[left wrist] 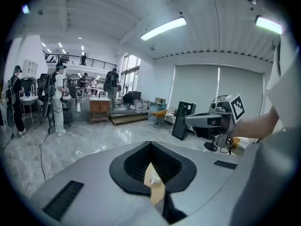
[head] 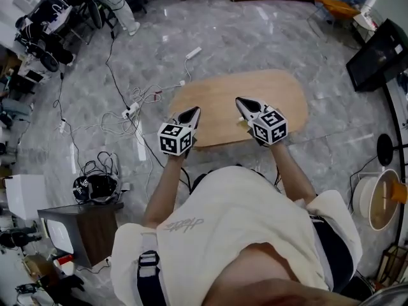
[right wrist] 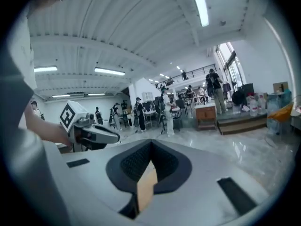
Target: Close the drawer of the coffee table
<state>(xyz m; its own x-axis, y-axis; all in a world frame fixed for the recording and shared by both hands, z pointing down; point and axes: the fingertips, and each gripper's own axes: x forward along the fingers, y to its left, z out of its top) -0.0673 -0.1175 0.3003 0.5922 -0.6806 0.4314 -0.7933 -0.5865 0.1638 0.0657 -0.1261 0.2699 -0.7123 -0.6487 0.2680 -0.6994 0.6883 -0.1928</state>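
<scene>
Jaws pressed together, empty, on left gripper (head: 193,112) and right gripper (head: 242,102) above the coffee table (head: 280,97). I judge this the approach; next, reach its unseen drawer.

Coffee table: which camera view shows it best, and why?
The head view: the coffee table shows its oval wooden top almost whole from above. Both gripper views look out across the room and catch only a tan sliver between the jaws.

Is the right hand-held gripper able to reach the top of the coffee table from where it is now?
Probably yes. The right hand-held gripper hangs over the near part of the coffee table, jaws together. The wooden top looks bare, and nothing stands between the two.
</scene>
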